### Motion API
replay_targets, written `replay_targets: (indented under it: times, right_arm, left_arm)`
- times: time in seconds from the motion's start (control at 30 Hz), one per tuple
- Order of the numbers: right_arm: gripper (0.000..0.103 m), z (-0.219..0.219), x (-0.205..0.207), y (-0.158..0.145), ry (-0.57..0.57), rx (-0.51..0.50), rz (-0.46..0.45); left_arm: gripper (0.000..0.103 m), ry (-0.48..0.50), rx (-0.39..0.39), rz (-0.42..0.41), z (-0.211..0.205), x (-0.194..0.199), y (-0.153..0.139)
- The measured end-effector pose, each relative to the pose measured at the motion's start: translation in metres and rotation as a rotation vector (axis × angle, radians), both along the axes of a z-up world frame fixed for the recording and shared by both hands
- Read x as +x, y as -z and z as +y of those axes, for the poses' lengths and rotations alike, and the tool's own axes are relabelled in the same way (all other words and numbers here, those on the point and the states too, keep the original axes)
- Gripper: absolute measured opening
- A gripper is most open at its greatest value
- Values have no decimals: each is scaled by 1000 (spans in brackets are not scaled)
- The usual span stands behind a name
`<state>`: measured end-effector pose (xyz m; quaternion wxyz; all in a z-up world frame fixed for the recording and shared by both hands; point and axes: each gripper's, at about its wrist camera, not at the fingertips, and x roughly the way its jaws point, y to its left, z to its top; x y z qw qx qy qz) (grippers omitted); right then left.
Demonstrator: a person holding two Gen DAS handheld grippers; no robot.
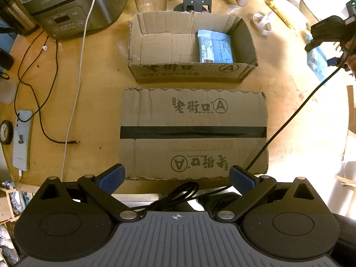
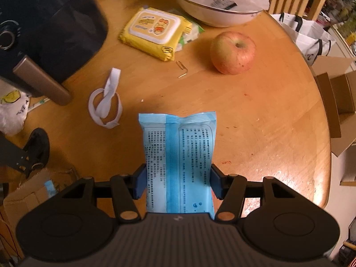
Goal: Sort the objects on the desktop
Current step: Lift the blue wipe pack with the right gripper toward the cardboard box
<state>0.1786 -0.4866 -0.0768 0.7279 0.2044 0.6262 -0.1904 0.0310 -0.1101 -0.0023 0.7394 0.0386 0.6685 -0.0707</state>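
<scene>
The round table [image 2: 255, 120] is smooth varnished wood with a soft sheen, the open box [image 1: 191, 73] and flattened sheet [image 1: 193, 115] are matt, rough-edged corrugated cardboard, the blue packet [image 2: 178, 146] is glossy crinkled plastic film, and the cooker [image 1: 73, 6] is brushed metal.

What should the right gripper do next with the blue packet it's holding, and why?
Probably carry it over to the open cardboard box and let go there. The right gripper is shut on the blue packet, already clear of the table, and a matching blue packet in the box suggests that's where they go.
</scene>
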Motion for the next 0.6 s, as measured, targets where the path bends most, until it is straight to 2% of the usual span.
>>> replay_targets:
  times: [0.6]
  right_arm:
    - [55, 18, 5, -13, -156, 38, 6]
  left_arm:
    - [103, -10, -9, -12, 9, -1, -2]
